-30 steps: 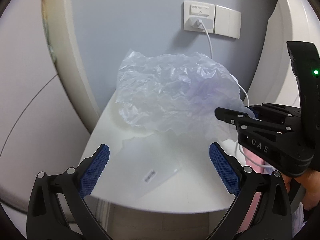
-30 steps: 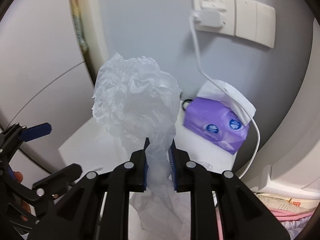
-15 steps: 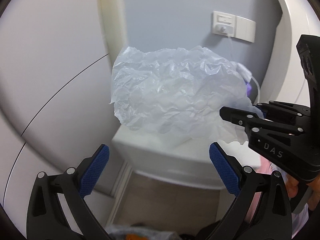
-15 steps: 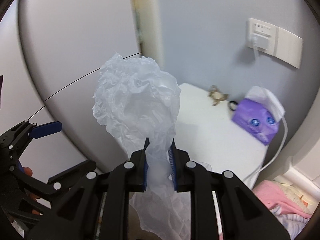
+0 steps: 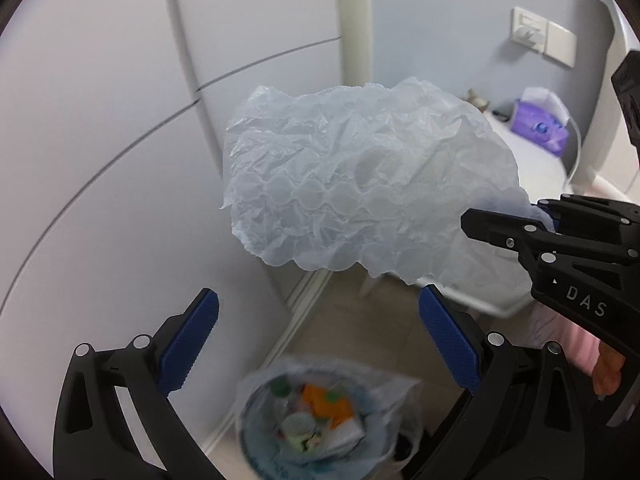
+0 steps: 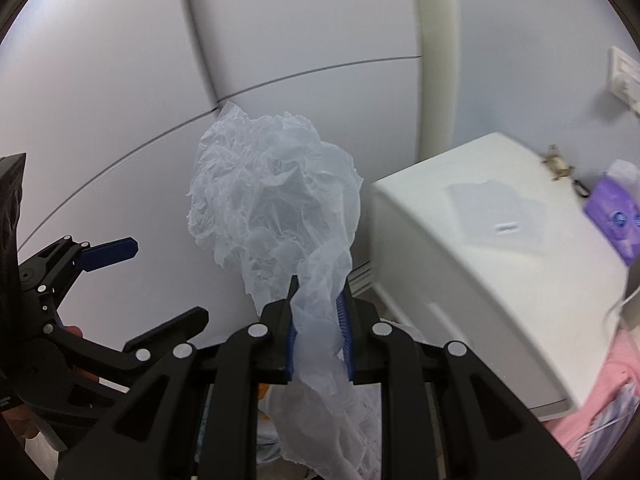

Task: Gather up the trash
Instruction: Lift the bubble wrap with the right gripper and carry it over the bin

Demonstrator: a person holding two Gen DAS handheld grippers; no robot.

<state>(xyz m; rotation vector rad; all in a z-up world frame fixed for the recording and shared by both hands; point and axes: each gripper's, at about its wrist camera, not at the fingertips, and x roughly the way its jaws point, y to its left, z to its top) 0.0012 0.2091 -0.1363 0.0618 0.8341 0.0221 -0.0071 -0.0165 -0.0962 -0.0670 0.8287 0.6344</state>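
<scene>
The right gripper (image 6: 318,328) is clamped on a crumpled sheet of translucent plastic wrap (image 6: 276,208), its blue pads pinching a twisted neck of the film so that the bulk billows up beyond the fingertips and a loose tail hangs down behind them. In the left wrist view the same plastic wrap (image 5: 360,184) hangs in the air above and just beyond a trash bin (image 5: 320,416) lined with a clear bag, which sits on the floor and shows blurred scraps of orange, green and white inside. The left gripper (image 5: 316,344) is spread wide and holds nothing, its blue pads on either side of the bin from this view. The right gripper (image 5: 516,236) comes in from the bin's right, above it. Beyond the bin to the right stands a white bedside table (image 6: 500,248), well apart from the wrap, with a purple tissue pack (image 6: 616,220) at its far end.
</scene>
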